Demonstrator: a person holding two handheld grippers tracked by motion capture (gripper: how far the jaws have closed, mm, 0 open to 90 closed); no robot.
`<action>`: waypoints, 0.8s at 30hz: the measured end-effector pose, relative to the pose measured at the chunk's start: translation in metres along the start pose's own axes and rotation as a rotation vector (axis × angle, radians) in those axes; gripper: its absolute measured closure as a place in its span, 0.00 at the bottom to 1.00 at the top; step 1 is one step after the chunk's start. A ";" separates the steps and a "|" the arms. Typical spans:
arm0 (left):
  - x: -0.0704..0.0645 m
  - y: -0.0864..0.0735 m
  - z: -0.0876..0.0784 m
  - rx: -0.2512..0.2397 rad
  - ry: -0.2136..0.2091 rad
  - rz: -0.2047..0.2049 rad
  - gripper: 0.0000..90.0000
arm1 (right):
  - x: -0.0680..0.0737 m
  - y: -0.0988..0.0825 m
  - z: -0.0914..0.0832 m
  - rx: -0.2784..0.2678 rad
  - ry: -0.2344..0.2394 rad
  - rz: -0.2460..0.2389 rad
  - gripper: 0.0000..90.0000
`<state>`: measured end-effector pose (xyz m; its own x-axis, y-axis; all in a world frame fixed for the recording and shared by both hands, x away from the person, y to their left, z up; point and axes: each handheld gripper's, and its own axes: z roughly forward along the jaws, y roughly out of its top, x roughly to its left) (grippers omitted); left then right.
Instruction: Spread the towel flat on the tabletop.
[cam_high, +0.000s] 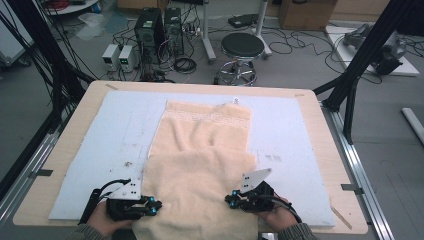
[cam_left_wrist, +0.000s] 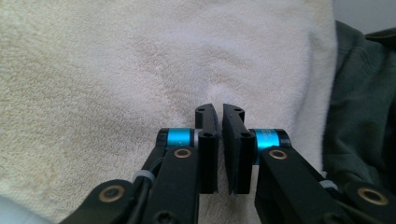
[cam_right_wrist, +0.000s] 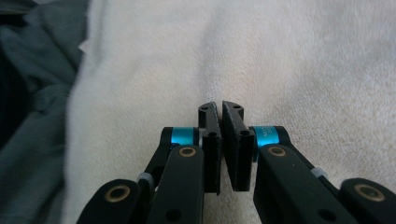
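1. A pale blue mat covers the wooden table.
2. A stool and computer towers stand beyond.
3. The cream towel lies mid-mat, its near part folded.
4. The left gripper and right gripper are clenched at the towel's near edges; whether they pinch cloth cannot be told.

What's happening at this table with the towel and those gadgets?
A person is working a cream towel on a blue mat with two tools. The left hand-held gripper and the right hand-held gripper sit at the towel's near edge, one at each side, jaws shut. The near part is already folded over; whether they pinch cloth isn't clear.
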<state>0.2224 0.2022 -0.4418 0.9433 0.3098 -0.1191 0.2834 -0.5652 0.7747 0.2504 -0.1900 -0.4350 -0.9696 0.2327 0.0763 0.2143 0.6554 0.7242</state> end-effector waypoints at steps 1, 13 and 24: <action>0.000 0.000 0.000 0.000 0.000 0.000 0.95 | 0.003 0.001 -0.002 -0.007 0.005 -0.005 0.96; -0.050 -0.010 -0.030 -0.009 -0.107 0.032 0.95 | 0.063 0.005 -0.021 -0.032 0.110 -0.067 0.94; -0.018 0.008 -0.020 -0.082 -0.022 0.031 0.66 | 0.019 0.006 -0.030 -0.055 -0.089 -0.039 0.68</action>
<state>0.2040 0.2074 -0.4215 0.9553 0.2757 -0.1072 0.2397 -0.5092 0.8266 0.2301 -0.2029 -0.4085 -0.9621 0.2725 -0.0119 0.1676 0.6250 0.7624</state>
